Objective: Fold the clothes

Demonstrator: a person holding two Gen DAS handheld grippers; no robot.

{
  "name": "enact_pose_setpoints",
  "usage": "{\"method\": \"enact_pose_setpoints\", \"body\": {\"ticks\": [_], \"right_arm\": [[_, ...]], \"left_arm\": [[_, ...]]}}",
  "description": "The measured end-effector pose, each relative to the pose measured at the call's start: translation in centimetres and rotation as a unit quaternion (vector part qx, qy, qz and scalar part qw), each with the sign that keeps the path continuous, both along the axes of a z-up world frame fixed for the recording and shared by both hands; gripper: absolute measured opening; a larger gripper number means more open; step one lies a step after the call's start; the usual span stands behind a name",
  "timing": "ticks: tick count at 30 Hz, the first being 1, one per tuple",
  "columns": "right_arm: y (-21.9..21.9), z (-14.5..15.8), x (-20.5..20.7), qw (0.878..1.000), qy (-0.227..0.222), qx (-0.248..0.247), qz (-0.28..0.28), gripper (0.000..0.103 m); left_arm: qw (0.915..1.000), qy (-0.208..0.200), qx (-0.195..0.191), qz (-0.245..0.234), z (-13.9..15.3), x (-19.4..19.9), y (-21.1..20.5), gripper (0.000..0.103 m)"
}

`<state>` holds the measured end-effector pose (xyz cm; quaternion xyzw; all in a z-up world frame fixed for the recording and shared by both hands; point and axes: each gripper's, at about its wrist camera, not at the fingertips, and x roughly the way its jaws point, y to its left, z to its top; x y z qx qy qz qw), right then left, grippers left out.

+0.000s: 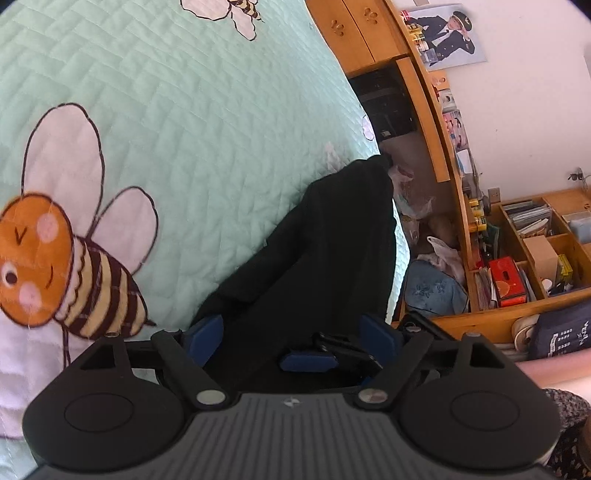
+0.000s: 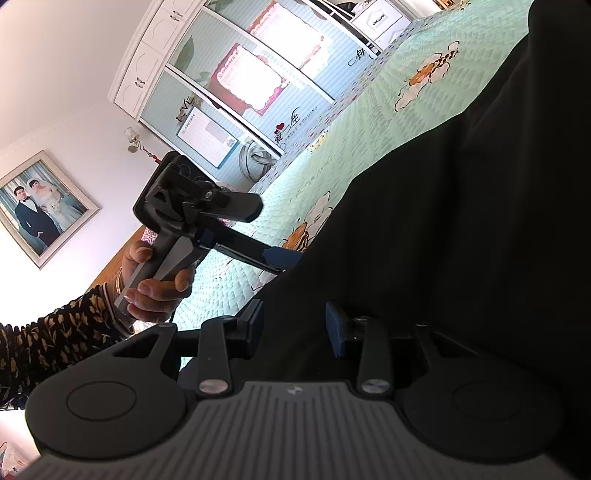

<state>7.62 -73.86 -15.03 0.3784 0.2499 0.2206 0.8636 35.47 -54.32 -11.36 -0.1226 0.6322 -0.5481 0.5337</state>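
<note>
Bee-print quilt (image 1: pixel 184 129) covers the bed; my left hand-held gripper (image 1: pixel 295 332) and right hand-held gripper (image 2: pixel 295 325) each pinch the black garment (image 1: pixel 332 251) hanging above it; I fear thin cloth slipping free.

One black garment (image 1: pixel 332 258) lies on one mint quilted bed (image 1: pixel 184 129), and two claws show: the left claw (image 1: pixel 295 339) near in its own view, the right claw (image 2: pixel 295 328) in the other. Two bee prints show fully or partly on the left view's quilt, the large bee (image 1: pixel 55 266) at near left and a second bee (image 1: pixel 240 11) at the far edge. One wooden shelf unit (image 1: pixel 535 240) stands at right with one red box (image 1: pixel 508 280); the right view adds one framed wedding photo (image 2: pixel 37 206) far left and one white wardrobe (image 2: pixel 221 92).
</note>
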Motion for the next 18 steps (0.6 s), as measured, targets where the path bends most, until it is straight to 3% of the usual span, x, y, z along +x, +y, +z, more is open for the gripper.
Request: {"method": "enact_pose_setpoints", "body": {"ticks": [4,9,15,18], "right_arm": [[0.1,0.0,-0.1,1.0,0.0,0.0,0.0,0.039],[0.1,0.1,-0.3,1.0,0.0,0.0,0.0,0.039],[0.2,0.1,-0.3,1.0,0.0,0.0,0.0,0.039],[0.3,0.1,-0.4,1.0,0.0,0.0,-0.001,0.039]], "left_arm": [[0.9999,-0.001,0.0,-0.012,-0.2,0.0,0.1,0.084],[0.9986,0.035,0.002,-0.04,-1.0,-1.2,-0.2,0.085],[0.9948,0.099,-0.025,0.003,-2.9,-1.0,0.0,0.086],[0.9932,0.108,-0.036,0.023,-3.0,-0.8,-0.8,0.087]]}}
